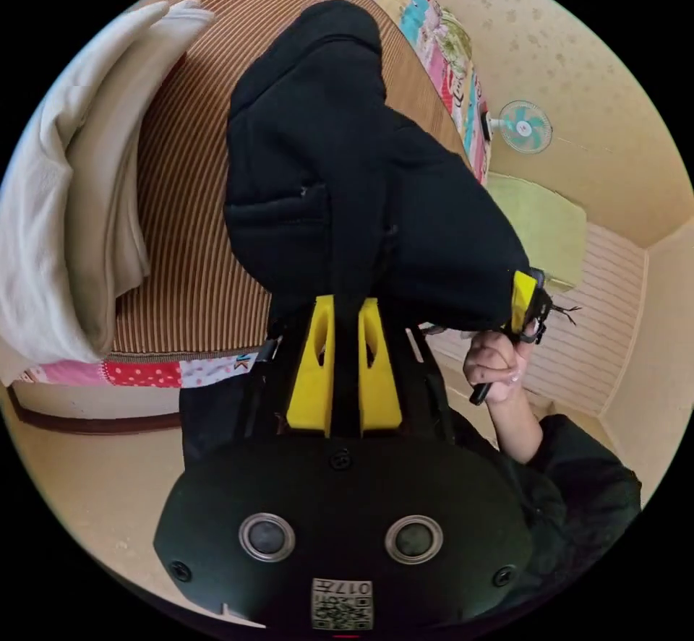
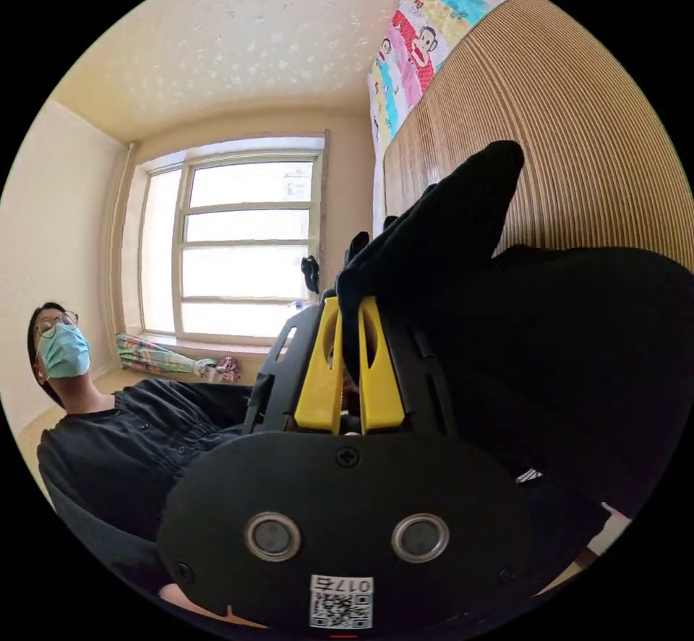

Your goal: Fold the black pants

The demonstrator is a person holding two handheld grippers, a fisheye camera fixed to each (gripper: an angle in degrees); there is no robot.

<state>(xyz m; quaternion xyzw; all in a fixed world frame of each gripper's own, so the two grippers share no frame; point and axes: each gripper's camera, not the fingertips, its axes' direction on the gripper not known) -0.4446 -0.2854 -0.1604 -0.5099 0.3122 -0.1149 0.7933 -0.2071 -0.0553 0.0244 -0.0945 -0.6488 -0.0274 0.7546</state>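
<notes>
Jaws of the left gripper (image 1: 345, 323) stand close together with a fold of the black pants (image 1: 340, 171) pinched between the two yellow fingers. In the left gripper view, going from left to right, a cream cloth (image 1: 79, 193) lies bunched on the striped brown mat (image 1: 195, 236) of the bed, the pants hang in a dark mass above that mat, and the right gripper (image 1: 526, 301) shows at their far edge, held by the person's hand (image 1: 495, 366). Beyond it a small fan (image 1: 525, 126) sits on the wall.

In the right gripper view, from the left, the person's dark sleeve (image 2: 130, 446) comes first, then a window (image 2: 242, 236) behind it. The right gripper (image 2: 350, 323) has its yellow jaws drawn narrow on the edge of the black pants (image 2: 578, 359), both pressing the cloth. The pants spread out to the right over the striped brown mat (image 2: 578, 135), with a patterned quilt (image 2: 426, 34) along the mat's edge.
</notes>
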